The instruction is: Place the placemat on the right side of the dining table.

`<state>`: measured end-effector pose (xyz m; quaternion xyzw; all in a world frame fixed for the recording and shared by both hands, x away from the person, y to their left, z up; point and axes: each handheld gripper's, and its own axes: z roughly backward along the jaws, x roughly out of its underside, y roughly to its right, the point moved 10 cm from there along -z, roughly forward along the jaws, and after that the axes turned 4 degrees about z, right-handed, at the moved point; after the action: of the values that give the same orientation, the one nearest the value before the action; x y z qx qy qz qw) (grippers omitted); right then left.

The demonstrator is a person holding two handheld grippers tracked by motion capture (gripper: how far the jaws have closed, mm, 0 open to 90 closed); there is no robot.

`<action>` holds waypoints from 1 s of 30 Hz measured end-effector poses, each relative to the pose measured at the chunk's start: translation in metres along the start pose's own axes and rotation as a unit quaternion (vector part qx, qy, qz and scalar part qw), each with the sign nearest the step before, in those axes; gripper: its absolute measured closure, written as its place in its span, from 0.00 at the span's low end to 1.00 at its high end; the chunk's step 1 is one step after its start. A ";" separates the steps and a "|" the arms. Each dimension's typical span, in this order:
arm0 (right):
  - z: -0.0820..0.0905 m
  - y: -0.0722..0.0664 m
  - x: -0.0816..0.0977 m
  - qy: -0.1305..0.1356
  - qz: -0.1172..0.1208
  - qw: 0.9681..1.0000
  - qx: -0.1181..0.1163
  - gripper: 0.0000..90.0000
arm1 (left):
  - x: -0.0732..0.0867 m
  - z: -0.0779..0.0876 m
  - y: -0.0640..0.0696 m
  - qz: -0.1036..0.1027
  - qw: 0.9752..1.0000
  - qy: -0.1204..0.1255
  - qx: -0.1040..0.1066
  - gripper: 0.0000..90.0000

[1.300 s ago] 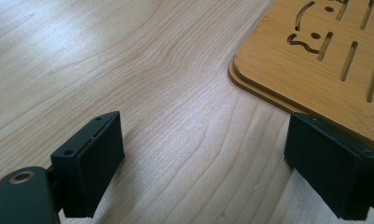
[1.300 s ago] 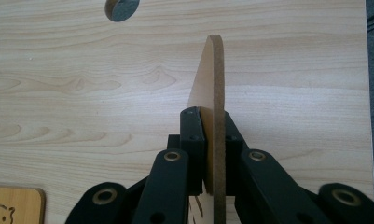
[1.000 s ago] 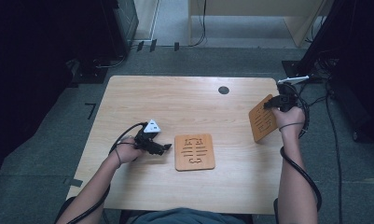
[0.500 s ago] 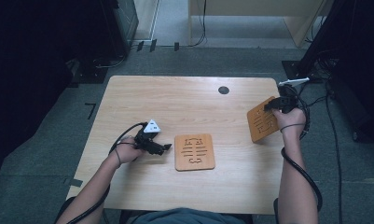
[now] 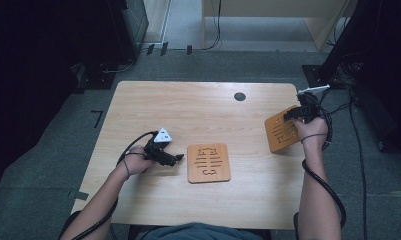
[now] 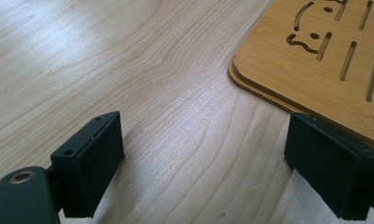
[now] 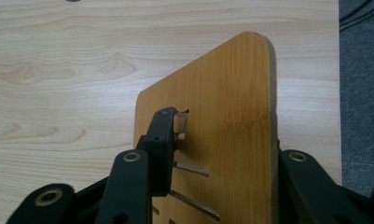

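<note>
Our right gripper (image 5: 294, 114) has just been opening its jaws, with the wooden board (image 5: 282, 132) between them. In the high view this board now lies lower by the table's (image 5: 198, 107) right edge than a moment ago, so we think we are letting it go there. The right gripper view shows one jaw over the board's slots and the other by its edge, apart from it. Our left gripper (image 6: 208, 158) is spread wide and empty beside the stacked boards (image 6: 315, 60).
</note>
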<state>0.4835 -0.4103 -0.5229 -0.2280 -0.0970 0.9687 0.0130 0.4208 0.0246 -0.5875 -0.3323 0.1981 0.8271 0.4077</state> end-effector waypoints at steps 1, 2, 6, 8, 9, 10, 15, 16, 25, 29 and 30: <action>-0.001 0.000 0.000 0.000 0.004 1.000 0.002 0.67 | 0.000 0.000 0.000 0.000 1.000 0.000 0.000 0.12; -0.001 0.001 0.001 0.000 0.005 1.000 0.003 0.66 | 0.000 0.000 0.000 0.000 1.000 0.000 0.000 0.12; -0.003 0.003 0.002 -0.001 0.014 1.000 0.005 0.62 | 0.000 0.000 0.000 0.000 1.000 0.000 0.000 0.12; -0.005 0.003 0.003 -0.004 0.015 1.000 0.003 0.61 | 0.000 0.000 0.000 0.000 1.000 0.000 0.000 0.12; -0.006 0.004 0.004 -0.003 0.012 1.000 0.000 0.61 | 0.000 0.000 0.000 0.000 1.000 0.001 0.000 0.12; -0.006 0.004 0.004 -0.004 0.011 1.000 -0.001 0.61 | 0.000 0.000 0.000 0.000 1.000 0.001 0.000 0.12; -0.009 0.007 0.005 -0.003 0.013 1.000 -0.001 0.57 | 0.000 0.000 0.000 0.000 1.000 0.001 0.000 0.12; -0.010 0.007 0.006 -0.003 0.016 1.000 0.000 0.56 | 0.000 0.000 0.000 0.000 1.000 0.001 0.000 0.12; -0.015 0.011 0.008 -0.001 0.012 1.000 -0.006 0.52 | 0.000 0.000 0.000 -0.001 1.000 0.002 0.000 0.12; -0.017 0.013 0.009 -0.003 0.014 1.000 -0.006 0.49 | 0.000 0.000 0.000 0.001 1.000 0.002 0.000 0.12; -0.018 0.014 0.009 -0.002 0.013 1.000 -0.007 0.49 | 0.000 0.000 0.000 0.000 1.000 0.002 0.000 0.12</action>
<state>0.4834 -0.4198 -0.5450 -0.2271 -0.1004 0.9687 -0.0017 0.4209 0.0245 -0.5875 -0.3336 0.1987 0.8268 0.4069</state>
